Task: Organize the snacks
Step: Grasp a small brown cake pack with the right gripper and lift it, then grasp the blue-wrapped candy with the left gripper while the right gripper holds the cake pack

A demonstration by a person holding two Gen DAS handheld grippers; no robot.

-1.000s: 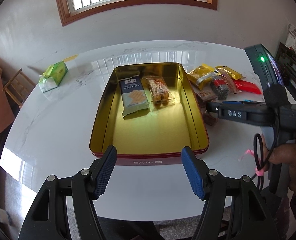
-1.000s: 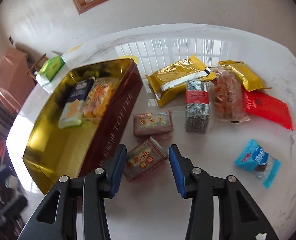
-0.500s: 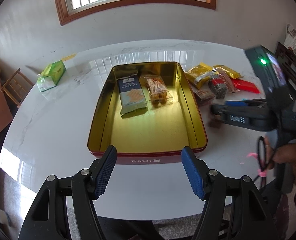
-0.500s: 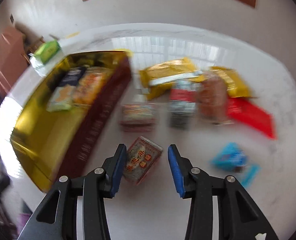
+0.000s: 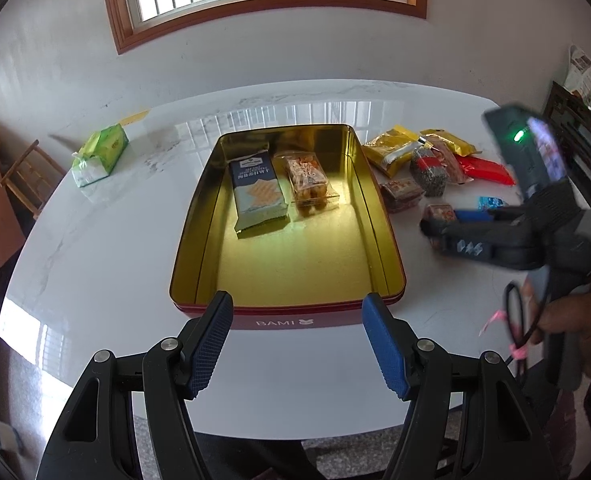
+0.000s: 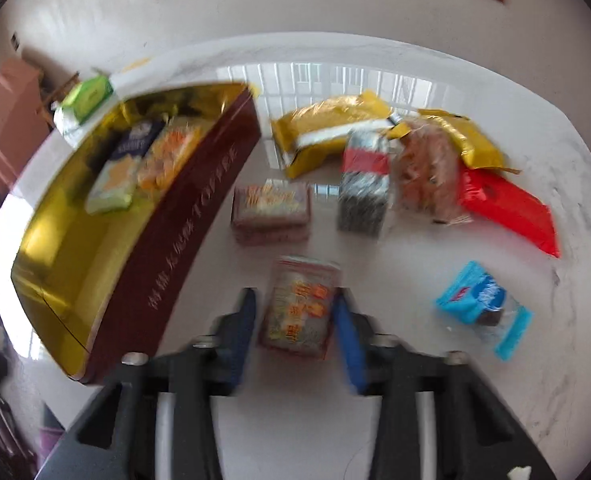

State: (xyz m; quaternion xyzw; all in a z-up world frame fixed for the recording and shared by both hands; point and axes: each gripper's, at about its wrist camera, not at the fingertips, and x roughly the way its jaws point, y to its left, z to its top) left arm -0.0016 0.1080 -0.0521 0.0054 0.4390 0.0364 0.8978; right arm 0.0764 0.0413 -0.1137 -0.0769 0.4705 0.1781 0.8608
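A gold-lined red tin (image 5: 389, 236) lies open on the white table and holds a blue biscuit pack (image 5: 257, 192) and a clear pastry pack (image 5: 309, 182). My left gripper (image 5: 297, 300) hovers open at the tin's near edge, with nothing between its fingers. To the right of the tin (image 6: 199, 184), my right gripper (image 6: 295, 294) points down over a small red snack pack (image 6: 299, 304). Its jaws are closing, and the blue pads meet the pack's two sides. In the left wrist view the right gripper (image 5: 429, 226) sits by that pack (image 5: 439, 212).
Loose snacks lie right of the tin: a twin red pack (image 6: 271, 212), a black-and-red pack (image 6: 363, 184), gold bags (image 6: 327, 132), a clear pastry bag (image 6: 427, 172), a red pouch (image 6: 507, 208), a blue sweet (image 6: 479, 304). A green tissue pack (image 5: 101, 154) sits far left.
The right gripper sank over the small red pack, rolled so the pack lies straight between the pads, and its jaws narrowed onto it. The left gripper stayed still.
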